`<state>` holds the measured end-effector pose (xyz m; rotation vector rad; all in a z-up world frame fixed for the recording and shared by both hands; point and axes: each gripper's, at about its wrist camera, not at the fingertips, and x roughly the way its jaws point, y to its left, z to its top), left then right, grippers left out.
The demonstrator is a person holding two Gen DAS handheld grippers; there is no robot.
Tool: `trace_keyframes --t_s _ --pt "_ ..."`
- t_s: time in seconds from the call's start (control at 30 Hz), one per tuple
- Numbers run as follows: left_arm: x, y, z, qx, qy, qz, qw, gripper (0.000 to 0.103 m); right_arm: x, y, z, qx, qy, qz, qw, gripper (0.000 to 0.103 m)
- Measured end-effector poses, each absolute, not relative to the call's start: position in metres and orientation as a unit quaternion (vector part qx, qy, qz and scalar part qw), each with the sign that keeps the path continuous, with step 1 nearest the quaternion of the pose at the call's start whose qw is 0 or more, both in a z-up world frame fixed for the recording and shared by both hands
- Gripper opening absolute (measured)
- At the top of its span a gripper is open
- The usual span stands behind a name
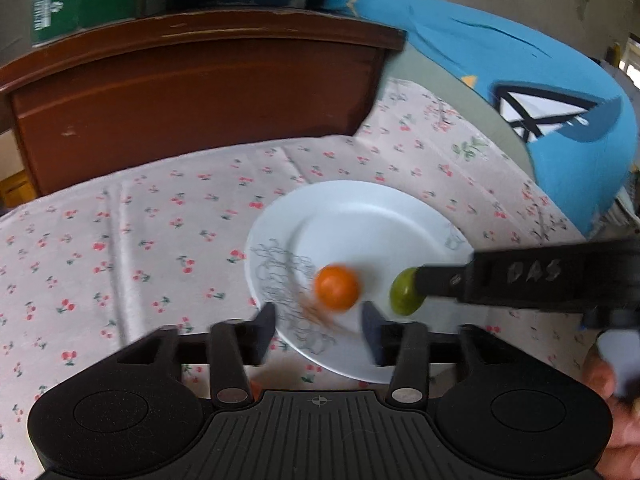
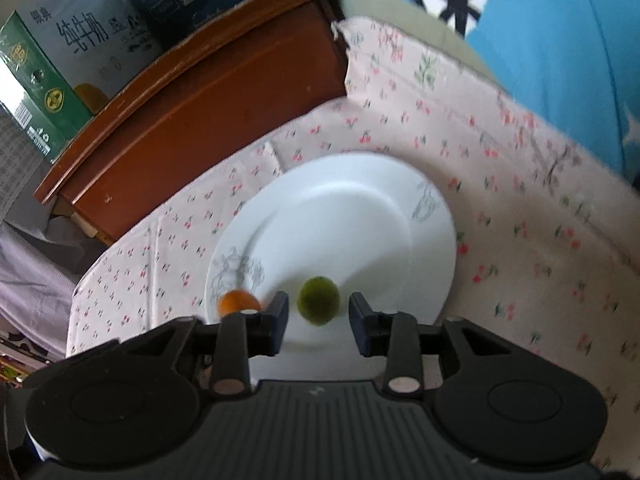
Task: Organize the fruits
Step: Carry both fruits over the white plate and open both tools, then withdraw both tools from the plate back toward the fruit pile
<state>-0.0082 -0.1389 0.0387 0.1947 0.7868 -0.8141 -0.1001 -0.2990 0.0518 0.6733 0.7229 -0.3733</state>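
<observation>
Cherry cloth (image 1: 120, 240) holds a white plate (image 1: 360, 208). Left gripper (image 1: 320, 332) (open, not squeezing) sits right behind the orange fruit (image 1: 336, 288); right gripper (image 2: 318, 320), open too, behind the green fruit (image 2: 319, 300).

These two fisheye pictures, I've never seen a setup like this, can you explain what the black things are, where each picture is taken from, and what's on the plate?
The black things are tongs that a person holds, one in each hand, with a camera on each looking forward along its two fingers.

One picture looks along the left tongs, the other along the right tongs.

A white plate lies on a cherry-print cloth. On it are an orange fruit and a green fruit.

Neither is held: each fruit sits in front of open fingers, with gaps on both sides. In the left picture, the right tongs reach in beside the green fruit.
</observation>
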Motion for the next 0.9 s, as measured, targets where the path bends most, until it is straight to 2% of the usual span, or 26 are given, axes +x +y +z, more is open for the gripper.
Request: trace_keyframes --t_s 0.13,0.17,0.2,0.23,0.3,0.43,0.5,0.53,0.6,0.9 --pt "-0.004 -0.134 0.039 0.097 0.369 -0.363 0.85 0.06 -0.104 -0.317 0.054 0.312 0.33 -0.227 0.862 0.043" --pt "-0.002 -0.132 0.038 0.095 0.371 -0.357 0.852 0.064 -0.105 -0.321 0.053 0.305 0.328 -0.243 0.861 0.044" --pt "0.0 -0.131 0.037 0.094 0.374 -0.353 0.853 0.068 -0.107 -0.325 0.053 0.296 0.325 -0.262 0.859 0.049" --pt "0.002 -0.13 0.036 0.095 0.376 -0.347 0.854 0.068 -0.108 -0.329 0.052 0.289 0.321 -0.281 0.857 0.055" --pt "0.004 -0.13 0.033 0.104 0.381 -0.335 0.856 0.068 -0.11 -0.336 0.048 0.281 0.321 -0.303 0.852 0.06" --pt "0.007 -0.127 0.027 0.108 0.392 -0.322 0.855 0.068 -0.105 -0.351 0.034 0.295 0.342 -0.293 0.842 0.06" --pt "0.007 -0.125 0.025 0.111 0.391 -0.317 0.857 0.075 -0.103 -0.355 0.028 0.305 0.35 -0.29 0.837 0.06" --pt "0.007 -0.125 0.025 0.113 0.389 -0.313 0.859 0.076 -0.101 -0.357 0.025 0.312 0.352 -0.284 0.836 0.064" --pt "0.007 -0.124 0.025 0.116 0.386 -0.309 0.861 0.078 -0.098 -0.357 0.026 0.305 0.349 -0.275 0.842 0.064" --pt "0.004 -0.123 0.027 0.125 0.381 -0.288 0.869 0.08 -0.091 -0.344 0.029 0.288 0.357 -0.245 0.854 0.068"
